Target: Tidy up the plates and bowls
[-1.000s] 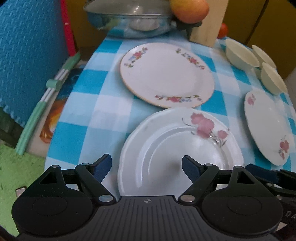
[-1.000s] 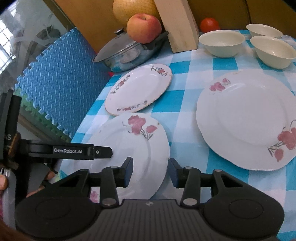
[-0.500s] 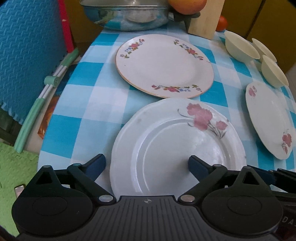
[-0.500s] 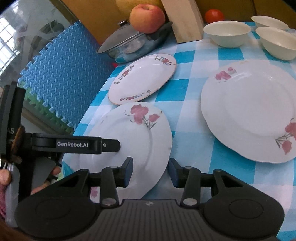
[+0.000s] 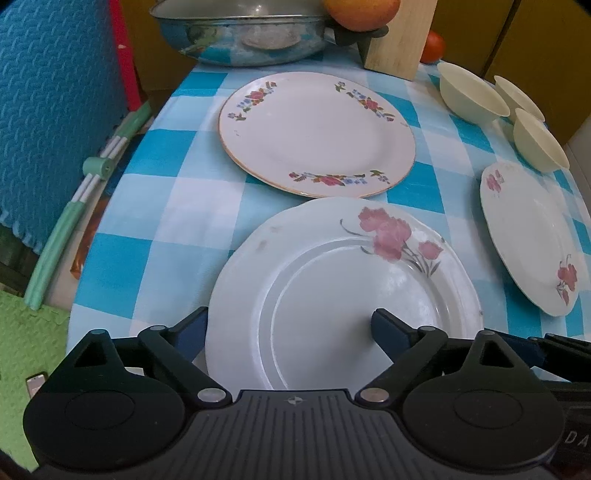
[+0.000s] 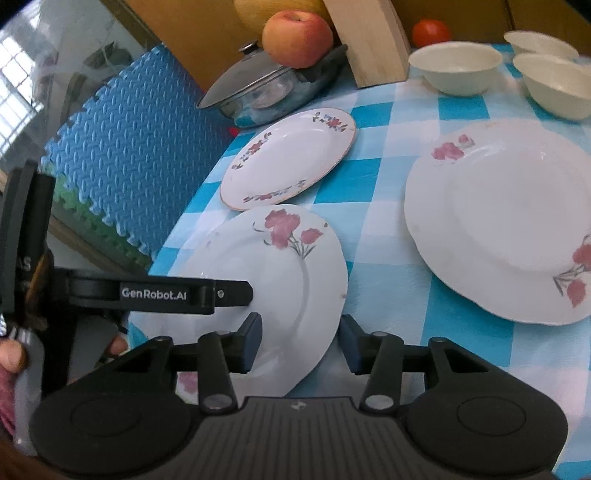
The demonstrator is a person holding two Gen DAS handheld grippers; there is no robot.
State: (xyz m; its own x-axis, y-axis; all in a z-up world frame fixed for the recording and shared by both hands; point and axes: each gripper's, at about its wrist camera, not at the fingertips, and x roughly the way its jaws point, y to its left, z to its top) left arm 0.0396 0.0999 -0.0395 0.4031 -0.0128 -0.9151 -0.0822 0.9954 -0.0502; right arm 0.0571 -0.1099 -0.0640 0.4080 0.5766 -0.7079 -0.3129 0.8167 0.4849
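Observation:
The near white plate (image 5: 332,295) with pink flowers lies at the table's front edge. My left gripper (image 5: 288,328) straddles its near left rim with its jaws wide and closing. One finger stands outside the rim, the other over the plate, and neither pad presses. In the right wrist view my right gripper (image 6: 300,343) stands open across the right rim of this plate (image 6: 258,266). A finger of the left gripper (image 6: 229,293) reaches over the plate from the left. Beyond are a gilt-rimmed floral plate (image 5: 317,136) and a large flowered plate (image 6: 502,218). Three cream bowls (image 6: 454,66) stand at the back right.
A lidded steel pan (image 6: 266,88), an apple (image 6: 297,38), a wooden board (image 6: 369,40) and a tomato (image 6: 430,33) line the back of the checked cloth (image 5: 155,206). A blue foam mat (image 5: 48,103) and a green tube (image 5: 55,251) stand past the table's left edge.
My left gripper has edged forward over the near plate and its jaws stand a little wider than a second ago. The right gripper has stayed put, and no plate has moved.

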